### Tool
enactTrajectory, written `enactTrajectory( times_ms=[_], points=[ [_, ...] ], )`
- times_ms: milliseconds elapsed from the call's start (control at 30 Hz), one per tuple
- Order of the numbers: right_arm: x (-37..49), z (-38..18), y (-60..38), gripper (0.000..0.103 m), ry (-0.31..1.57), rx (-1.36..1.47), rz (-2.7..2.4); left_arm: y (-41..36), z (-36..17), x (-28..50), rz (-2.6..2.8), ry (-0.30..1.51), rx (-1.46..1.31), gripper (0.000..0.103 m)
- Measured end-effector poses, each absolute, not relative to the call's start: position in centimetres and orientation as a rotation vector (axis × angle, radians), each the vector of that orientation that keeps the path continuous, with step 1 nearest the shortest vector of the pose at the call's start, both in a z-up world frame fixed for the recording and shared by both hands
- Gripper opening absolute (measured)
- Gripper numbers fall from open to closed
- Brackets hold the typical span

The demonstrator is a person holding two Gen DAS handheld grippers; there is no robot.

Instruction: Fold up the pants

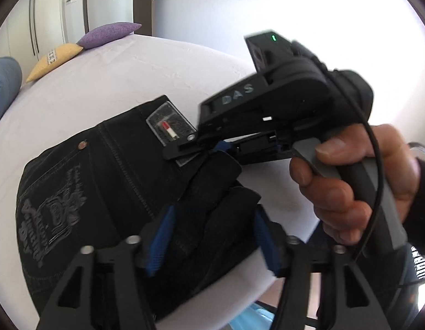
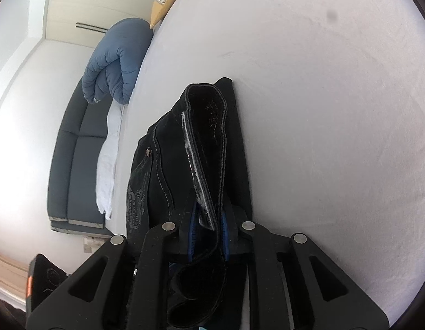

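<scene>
The left gripper [image 1: 212, 243] stands with its jaws well apart, and a bunched fold of the black pants [image 1: 108, 181] lies between the blue pads [image 1: 160, 243]; the pads do not look pressed on the cloth, though blur makes the contact hard to judge. The right gripper [image 2: 208, 236] has its jaws drawn close and clamped on a hem of the pants [image 2: 212, 143], the dark cloth and a pale strip pinched between its blue pads [image 2: 192, 233]. In the left wrist view the right gripper [image 1: 201, 148] sits just ahead of the left one, its tip at the pants' edge beside a clear tag [image 1: 169, 123] with a red-and-white mark, and a hand [image 1: 358, 189] grips its grey handle.

The pants lie folded on the pale bed [image 2: 336, 137], directly in front of both grippers and partly under them.

The lower part of the pants is hidden behind the grippers' black arms. The right gripper's body is blurred. The embroidered lettering on the back pocket [image 1: 51, 214] is too warped to read. The letters "DAS" [image 1: 237, 95] show on the right gripper's body. A yellow pillow [image 1: 55, 62] and a purple pillow [image 1: 108, 34] lie far beyond the grippers.
</scene>
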State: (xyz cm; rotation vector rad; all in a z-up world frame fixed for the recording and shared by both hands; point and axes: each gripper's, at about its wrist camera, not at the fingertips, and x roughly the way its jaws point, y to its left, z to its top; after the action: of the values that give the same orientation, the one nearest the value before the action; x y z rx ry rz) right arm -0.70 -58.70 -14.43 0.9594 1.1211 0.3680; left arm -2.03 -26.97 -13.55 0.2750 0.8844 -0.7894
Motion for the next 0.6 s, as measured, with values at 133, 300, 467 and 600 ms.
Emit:
enactTrajectory(
  times_ms=[133,300,467,600],
  points=[
    [-2.9,-12.2,-60.6,0.018,1.074,0.924,0.258,-21.8,-9.7,-2.8,-0.785,0.846,0.134,0.079],
    [-3.6,-7.5,-60.6,0.018,0.954,0.952,0.337,-16.7,-8.0,0.5,-0.695,0.838,0.035,0.078],
    [-1.9,-7.2,-53.8,0.018,1.052,0.804,0.529,-14.7,-10.6,5.0,-0.691,0.927,-0.033,0.061],
    [-2.6,-13.2,-53.2,0.013,1.216,0.802,0.447,-14.3,-15.0,5.3,-0.689,1.02,-0.062,0.054]
  ],
)
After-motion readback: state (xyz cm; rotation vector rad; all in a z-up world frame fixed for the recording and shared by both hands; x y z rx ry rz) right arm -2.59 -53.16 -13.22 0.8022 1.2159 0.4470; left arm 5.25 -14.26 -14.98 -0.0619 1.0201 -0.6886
